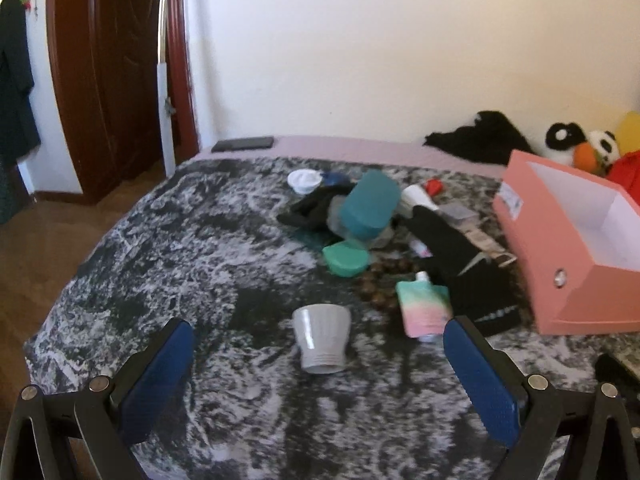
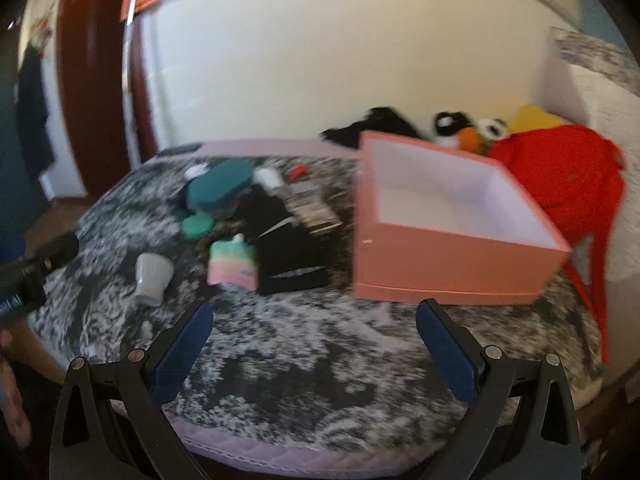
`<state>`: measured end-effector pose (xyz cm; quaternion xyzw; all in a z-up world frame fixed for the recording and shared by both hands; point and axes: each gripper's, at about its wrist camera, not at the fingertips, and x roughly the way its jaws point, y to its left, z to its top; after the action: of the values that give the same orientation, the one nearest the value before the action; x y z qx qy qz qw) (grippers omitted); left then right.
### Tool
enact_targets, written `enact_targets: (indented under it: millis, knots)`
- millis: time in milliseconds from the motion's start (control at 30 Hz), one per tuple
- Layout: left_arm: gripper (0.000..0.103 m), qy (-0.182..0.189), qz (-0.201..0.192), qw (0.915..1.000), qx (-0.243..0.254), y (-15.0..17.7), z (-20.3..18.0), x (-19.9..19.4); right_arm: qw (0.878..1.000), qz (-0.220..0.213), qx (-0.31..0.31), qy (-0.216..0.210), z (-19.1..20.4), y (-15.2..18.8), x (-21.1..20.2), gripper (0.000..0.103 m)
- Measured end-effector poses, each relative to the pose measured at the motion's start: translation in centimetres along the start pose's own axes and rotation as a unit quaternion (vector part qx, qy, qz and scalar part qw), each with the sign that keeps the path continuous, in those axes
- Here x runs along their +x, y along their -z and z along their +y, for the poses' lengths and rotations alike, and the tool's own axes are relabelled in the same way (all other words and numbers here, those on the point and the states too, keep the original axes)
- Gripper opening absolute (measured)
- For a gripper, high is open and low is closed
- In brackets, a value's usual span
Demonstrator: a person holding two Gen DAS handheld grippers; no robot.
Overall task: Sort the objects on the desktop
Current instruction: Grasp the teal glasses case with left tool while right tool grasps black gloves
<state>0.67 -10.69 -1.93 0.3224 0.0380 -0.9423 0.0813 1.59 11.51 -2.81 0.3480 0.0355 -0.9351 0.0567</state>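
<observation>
The left gripper (image 1: 318,364) was wide apart, w/ nothing between its blue pads (image 1: 158,376); it hung above the black-and-white patterned cover (image 1: 180,240). The right gripper (image 2: 314,344) was also spread wide and held nothing, low over the near part of the same cover, in front of the pink box (image 2: 452,256).

The grey cup (image 1: 322,338) lay tilted on the cover, its mouth turned away from the camera and its base toward it, just ahead of the left gripper and between the two fingers in the left wrist view. To the right of the cup lay a pastel pouch (image 1: 426,308) w/ a white cap, touching a black cloth item (image 1: 472,276). Behind the pouch were brown beads (image 1: 380,280), then a small green case (image 1: 346,258) and a bigger teal case (image 1: 370,204) that rested on a pile of other things. A white bowl (image 1: 305,180) stood farther back.

The pink box stood open at the right side, white inside, and its inside looked bare. Behind it were a panda plush (image 2: 490,128) and a red garment (image 2: 568,176). The right wrist view was blurred, so small items there were not clear.
</observation>
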Motion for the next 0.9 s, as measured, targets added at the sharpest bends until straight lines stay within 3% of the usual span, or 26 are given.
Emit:
enact_targets:
  millis: [133, 533, 900]
  knots:
    - [0.103, 0.012, 0.01, 0.9997, 0.019, -2.2, 0.2, 3.3, 0.999, 0.011, -0.02, -0.041, 1.4, -1.6, 4.6, 0.103]
    - [0.103, 0.079, 0.087, 0.9874, 0.107, -8.7, -5.0, 19.0, 0.994, 0.083, -0.062, -0.046, 2.5, -6.7, 19.2, 0.103]
    - [0.103, 0.054, 0.128, 0.9754, 0.171, -8.8, -9.0, 28.7, 0.99, 0.12, -0.066, -0.04, 2.0, -6.6, 27.2, 0.101]
